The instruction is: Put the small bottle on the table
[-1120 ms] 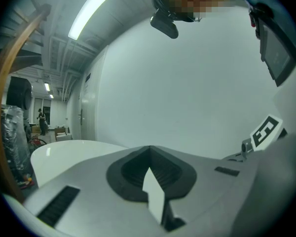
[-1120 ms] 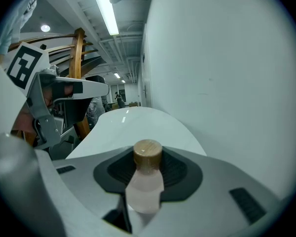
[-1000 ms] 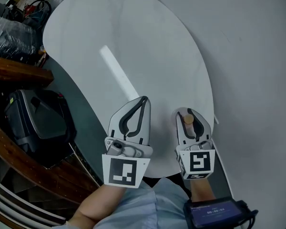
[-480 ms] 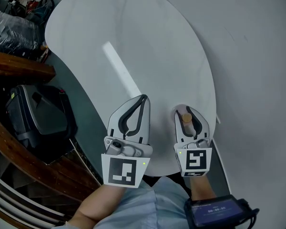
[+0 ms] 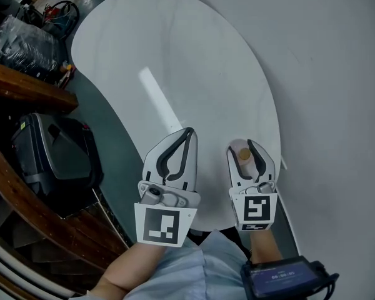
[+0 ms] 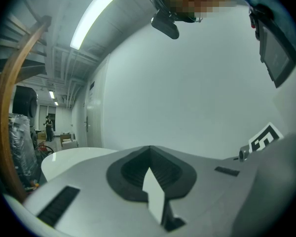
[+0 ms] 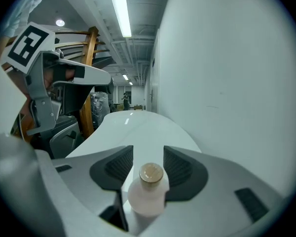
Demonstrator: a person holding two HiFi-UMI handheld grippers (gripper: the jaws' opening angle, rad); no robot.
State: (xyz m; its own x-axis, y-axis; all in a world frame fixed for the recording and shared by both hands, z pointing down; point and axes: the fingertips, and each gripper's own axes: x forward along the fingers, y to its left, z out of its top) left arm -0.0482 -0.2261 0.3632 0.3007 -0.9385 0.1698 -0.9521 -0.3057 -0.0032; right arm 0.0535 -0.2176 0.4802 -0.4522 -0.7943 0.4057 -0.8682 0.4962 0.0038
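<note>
A small white bottle [image 5: 244,154] with a tan cork cap stands upright on the white round table [image 5: 175,55], near its front right edge. My right gripper [image 5: 242,146] is around it, its jaws opening, and a gap shows on each side of the bottle [image 7: 147,197] in the right gripper view. The pads [image 7: 119,165] do not press on it. My left gripper [image 5: 189,131] hovers just left of it, shut and holding nothing, its tips meeting in the left gripper view [image 6: 149,149].
A dark case [image 5: 56,155] and a curved wooden rail [image 5: 25,89] lie left of the table, below it. Bagged clutter and cables [image 5: 22,39] sit at the far left. A pale wall runs along the right. The table edge [image 5: 272,167] is close to the bottle.
The right gripper's jaws have spread away from the bottle, which stays standing on the table. Both grippers keep nearly the same place; the view has shifted slightly.
</note>
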